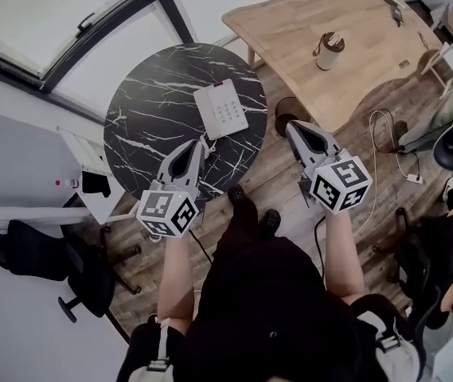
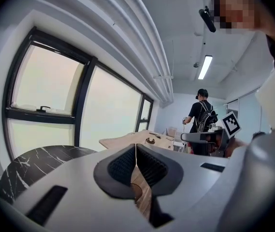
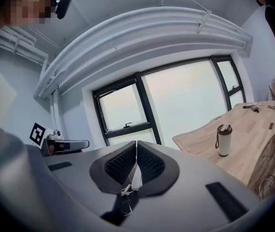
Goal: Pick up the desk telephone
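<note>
Looked steeply down on a plank floor (image 1: 290, 193) running through the middle and right of the head view. Took in a wide, dark-framed window (image 1: 51, 22) across the upper left. Found a pale wooden table (image 1: 290, 22) with a curved edge at upper right, and a round black marble table (image 1: 150, 110) left of centre, the two near each other but apart. Noted a dark office chair (image 1: 43, 261) at lower left and loose cables (image 1: 385, 134) on the floor at right.

Spotted the desk telephone (image 1: 220, 109), white, lying flat and keypad-up on the upper right part of the marble top. Held the left gripper (image 1: 197, 145) just below it, over the table's lower right part, not touching the phone; jaws pressed together with nothing between them. Kept the right gripper (image 1: 292, 126) over the floor to the right of the marble table, jaws likewise closed and empty.

Saw one container, a lidded tumbler (image 1: 329, 52) with a strap, upright on the wooden table; could not tell its contents.
</note>
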Demonstrator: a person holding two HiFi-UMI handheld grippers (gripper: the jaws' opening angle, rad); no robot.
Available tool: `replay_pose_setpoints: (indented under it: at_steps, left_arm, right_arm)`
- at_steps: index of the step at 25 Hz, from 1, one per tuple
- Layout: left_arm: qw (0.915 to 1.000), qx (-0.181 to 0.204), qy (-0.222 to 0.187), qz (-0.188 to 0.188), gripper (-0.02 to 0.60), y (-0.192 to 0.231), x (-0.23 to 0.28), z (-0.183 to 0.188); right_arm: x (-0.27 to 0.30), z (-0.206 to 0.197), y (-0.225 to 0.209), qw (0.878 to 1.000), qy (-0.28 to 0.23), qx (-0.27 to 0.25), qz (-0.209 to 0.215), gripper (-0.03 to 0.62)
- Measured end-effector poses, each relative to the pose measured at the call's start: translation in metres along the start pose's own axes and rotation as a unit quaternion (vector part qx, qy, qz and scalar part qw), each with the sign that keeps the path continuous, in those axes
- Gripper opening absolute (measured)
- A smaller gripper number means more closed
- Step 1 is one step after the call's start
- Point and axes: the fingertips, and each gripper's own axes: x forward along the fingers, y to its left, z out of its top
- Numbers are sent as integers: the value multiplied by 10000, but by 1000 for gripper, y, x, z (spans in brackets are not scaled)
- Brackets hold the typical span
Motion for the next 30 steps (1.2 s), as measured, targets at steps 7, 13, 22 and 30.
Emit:
replay_pose_setpoints:
  at_steps: [7, 13, 22, 30]
  left_arm:
    - [9991, -414, -6, -77, 17, 39, 25, -3]
    - [9988, -463, -142, -99, 17, 80, 50, 15]
    - [9979, -565, -145, -290, 17, 132, 80, 20]
    - [9961, -765, 104, -438, 17, 155, 95, -6]
  right_arm:
    - [36, 17, -20, 9997, 61, -55, -225, 32]
    - [83, 42, -16, 9993, 70, -303, -209, 32]
    - [144, 54, -15, 9984, 182, -435, -300, 32]
    - [173, 27, -10, 9971, 590, -349, -322, 34]
